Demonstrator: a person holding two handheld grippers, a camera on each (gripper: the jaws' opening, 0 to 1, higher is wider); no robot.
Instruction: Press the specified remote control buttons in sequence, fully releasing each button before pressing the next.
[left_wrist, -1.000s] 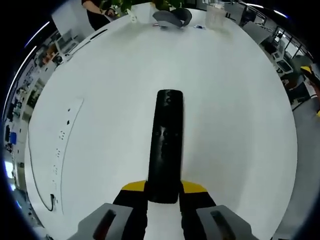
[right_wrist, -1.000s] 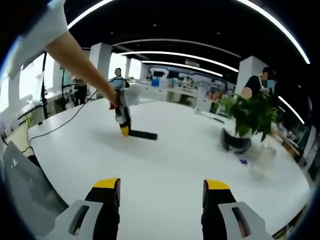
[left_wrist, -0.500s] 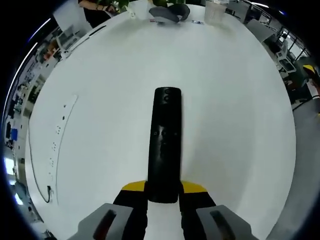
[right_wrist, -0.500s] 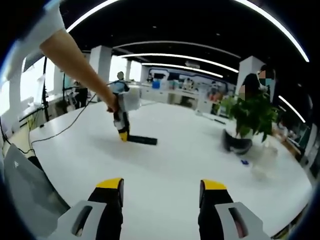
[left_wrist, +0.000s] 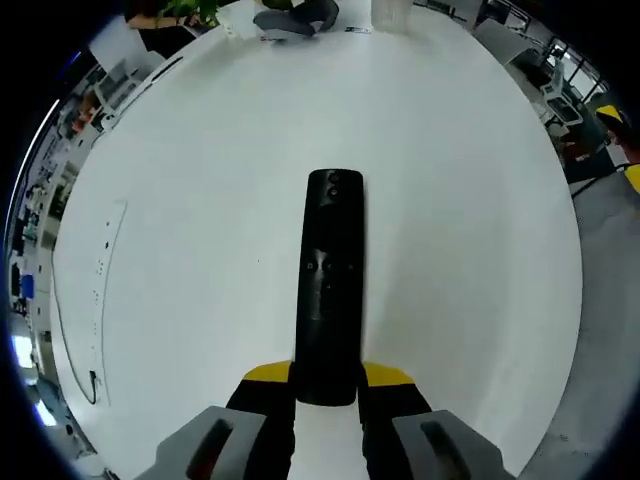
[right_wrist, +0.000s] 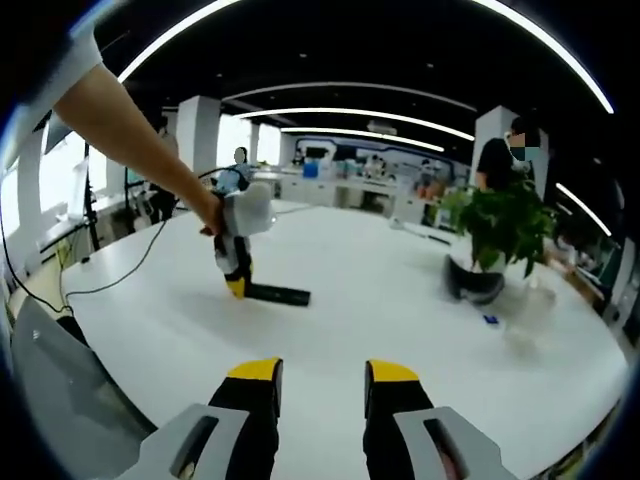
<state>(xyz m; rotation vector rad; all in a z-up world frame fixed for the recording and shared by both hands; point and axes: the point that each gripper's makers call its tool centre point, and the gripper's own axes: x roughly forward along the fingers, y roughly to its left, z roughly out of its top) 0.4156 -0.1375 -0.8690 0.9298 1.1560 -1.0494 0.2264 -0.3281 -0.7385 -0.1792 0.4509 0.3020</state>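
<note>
A black remote control (left_wrist: 329, 285) lies on a round white table (left_wrist: 470, 200), its near end clamped by the left gripper (left_wrist: 327, 385). The right gripper (right_wrist: 320, 385), jaws narrowly parted, holds nothing. A potted plant (right_wrist: 497, 235) stands far right in an open office.

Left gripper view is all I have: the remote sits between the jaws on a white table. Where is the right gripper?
Observer: The right gripper is held above the table, well short of the remote, with nothing between its jaws.
Reviewer: Open or closed?
Observer: A narrow gap shows between the yellow tips, so open, though only slightly.
Reviewer: Anything else on the table that side?
Observer: A potted plant stands on the table to the right of the remote in the right gripper view.
Reviewer: Who holds the left gripper?
Observer: A bare arm reaches in from the upper left to the left gripper, which clamps the remote's end.
</note>
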